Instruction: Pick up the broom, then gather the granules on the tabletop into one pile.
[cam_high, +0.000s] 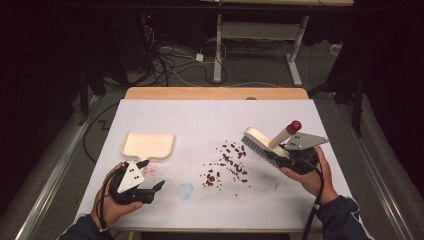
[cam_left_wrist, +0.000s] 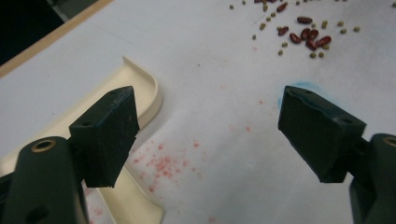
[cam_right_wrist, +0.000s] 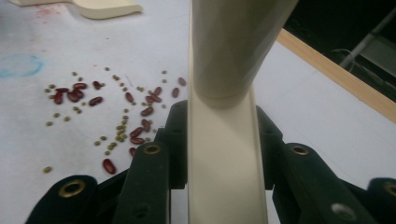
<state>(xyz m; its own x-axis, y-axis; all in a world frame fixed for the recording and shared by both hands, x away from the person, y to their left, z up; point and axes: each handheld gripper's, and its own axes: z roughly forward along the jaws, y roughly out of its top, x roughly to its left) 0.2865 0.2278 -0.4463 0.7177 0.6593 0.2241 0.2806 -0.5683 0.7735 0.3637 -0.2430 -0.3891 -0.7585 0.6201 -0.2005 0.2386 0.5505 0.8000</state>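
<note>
A: Item, dustpan (cam_high: 148, 145)?
B: Flat on the table, just ahead of the left gripper (cam_high: 150, 175), jaws apart, empty.
A: Brush (cam_high: 265, 145)?
B: Clamped in the right gripper (cam_high: 290, 156), beside the scattered beans (cam_high: 226, 165).

The high view looks down over the whole table (cam_high: 215, 115) from the near side. Both tool cameras sit close above it, sharing the scattered beans (cam_high: 226, 164).

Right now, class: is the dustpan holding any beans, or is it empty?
Empty. The dustpan lies flat with a bare cream inside, while the beans are scattered across the table to its right.
</note>
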